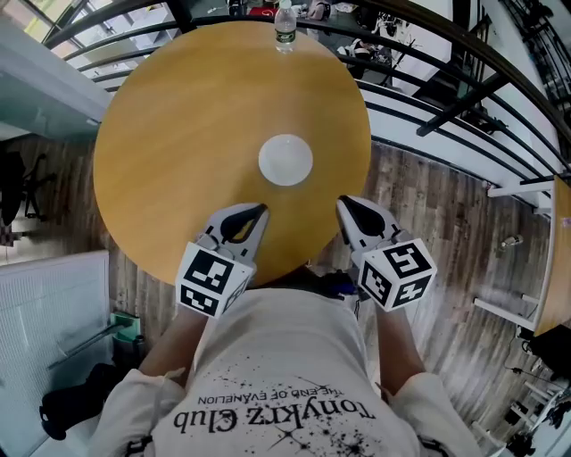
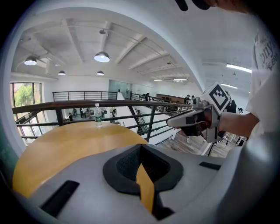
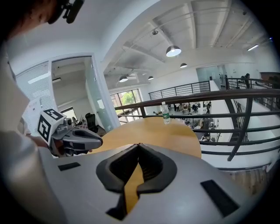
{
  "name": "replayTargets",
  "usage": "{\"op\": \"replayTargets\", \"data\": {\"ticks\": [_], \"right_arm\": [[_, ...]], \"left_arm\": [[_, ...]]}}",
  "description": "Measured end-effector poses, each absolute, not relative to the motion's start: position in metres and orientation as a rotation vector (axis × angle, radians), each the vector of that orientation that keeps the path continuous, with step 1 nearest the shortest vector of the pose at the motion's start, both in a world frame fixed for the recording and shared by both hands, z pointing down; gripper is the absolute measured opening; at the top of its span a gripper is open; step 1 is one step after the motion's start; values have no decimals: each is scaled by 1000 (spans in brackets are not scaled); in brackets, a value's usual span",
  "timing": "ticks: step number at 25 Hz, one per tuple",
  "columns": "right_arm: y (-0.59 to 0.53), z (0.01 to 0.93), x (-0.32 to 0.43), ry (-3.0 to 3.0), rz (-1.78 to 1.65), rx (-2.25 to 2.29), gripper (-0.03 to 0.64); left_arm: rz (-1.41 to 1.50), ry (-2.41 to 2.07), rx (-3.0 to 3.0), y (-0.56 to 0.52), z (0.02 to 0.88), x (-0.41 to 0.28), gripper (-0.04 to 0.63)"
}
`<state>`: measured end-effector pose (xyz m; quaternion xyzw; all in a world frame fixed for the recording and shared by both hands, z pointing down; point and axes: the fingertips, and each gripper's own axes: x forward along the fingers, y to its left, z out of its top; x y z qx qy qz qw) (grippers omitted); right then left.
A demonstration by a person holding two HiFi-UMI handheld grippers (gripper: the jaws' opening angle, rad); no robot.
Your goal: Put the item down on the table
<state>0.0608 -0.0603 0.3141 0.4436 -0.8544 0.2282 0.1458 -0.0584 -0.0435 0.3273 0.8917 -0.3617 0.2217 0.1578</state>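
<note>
Now one white round dish lies at the middle of the round wooden surface, and one water bottle stands upright at its far edge. We hold two claws over the near edge, the left claw and the right claw, each pressed together on nothing.

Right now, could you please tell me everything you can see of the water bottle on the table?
The water bottle is clear plastic with a white cap and a green label band. It stands upright, cap on, at the far edge of the round wooden table, close to the dark railing. Only the table touches it.
</note>
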Motion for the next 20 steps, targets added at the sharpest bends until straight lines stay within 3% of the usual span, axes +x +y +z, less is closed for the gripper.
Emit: {"op": "replayTargets", "data": {"ticks": [20], "right_arm": [[-59, 314, 65, -2438, 663, 1306, 25]], "left_arm": [[620, -1027, 2540, -47, 328, -62, 25]]}}
